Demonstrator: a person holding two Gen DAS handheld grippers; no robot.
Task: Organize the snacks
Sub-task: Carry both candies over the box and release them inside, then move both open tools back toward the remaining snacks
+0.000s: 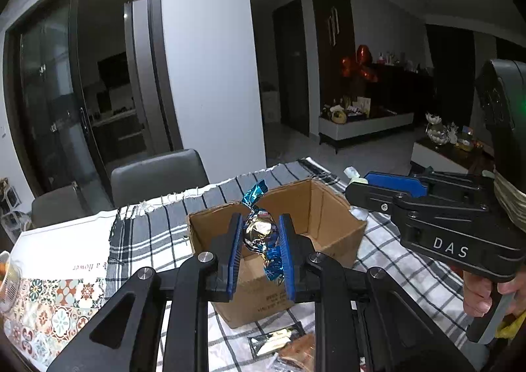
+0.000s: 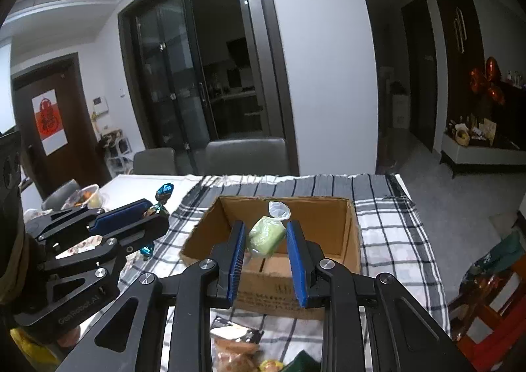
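Dim evening light fills a living room with dark glass doors, a white pillar and 2 grey chairs point(image 2: 245, 155) pushed up to the table point(image 2: 138, 183), which is partly covered by a black-and-white checked cloth point(image 2: 388, 224). On that cloth stands an open cardboard box point(image 2: 345, 240), its flaps up. The left gripper point(image 1: 258, 237) is closed on a candy in blue and gold foil point(image 1: 259, 230), pinched between the blue pads with 1 twisted end sticking up and the other trailing down; from its own camera the candy hangs in front of the near wall of the box. The right gripper point(image 2: 268, 252) holds a pale green wrapped sweet point(image 2: 267, 235) between its blue pads, its clear twisted end pointing up, and the sweet hangs above the mouth of the box; in the left view that gripper point(image 1: 358, 189) reaches in from the right at the far corner of the box. Nearer the person, more wrapped snacks point(image 2: 235, 344) lie on the cloth just in front of the box. A bowl of fruit point(image 2: 87, 196) sits on the bare part of the table to the left.
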